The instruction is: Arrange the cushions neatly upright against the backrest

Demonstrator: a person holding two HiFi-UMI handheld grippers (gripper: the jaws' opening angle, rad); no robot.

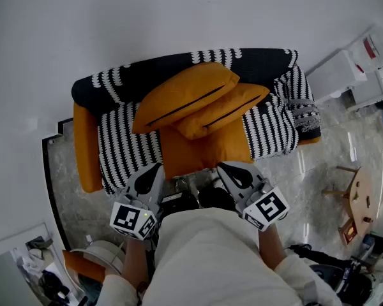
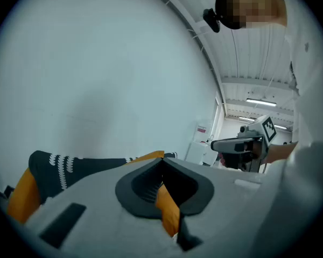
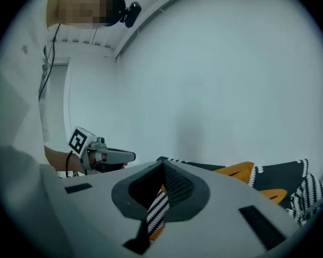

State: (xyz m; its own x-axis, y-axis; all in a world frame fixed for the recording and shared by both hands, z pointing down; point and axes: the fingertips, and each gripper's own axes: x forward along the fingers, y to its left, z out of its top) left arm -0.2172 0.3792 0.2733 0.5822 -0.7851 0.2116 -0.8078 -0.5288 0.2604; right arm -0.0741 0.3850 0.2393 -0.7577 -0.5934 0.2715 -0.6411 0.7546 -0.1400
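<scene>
Cushions (image 1: 185, 94) overlap on the sofa (image 1: 115, 139), beyond the closed, empty left tongs (image 1: 157, 168) and right tongs (image 1: 221, 167). Head view alone shows them whole.

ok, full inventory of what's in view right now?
sofa: 1, orange, centre, against the wall
throw: 1, black with white pattern, draped over the sofa's back and seat
cushions: 2, orange, overlapping and tilted on the seat, leaning at the backrest
white boxes: at least 2, white, upper right
wooden piece: 1, light wood, floor at far right, kind unclear
floor: grey marble look, around the sofa
left hand-held gripper: 1, grey with marker cube, before the seat's front edge, shut, empty
right hand-held gripper: 1, same, beside it, shut, empty
shirt: 1, cream, bottom centre, the person's
</scene>
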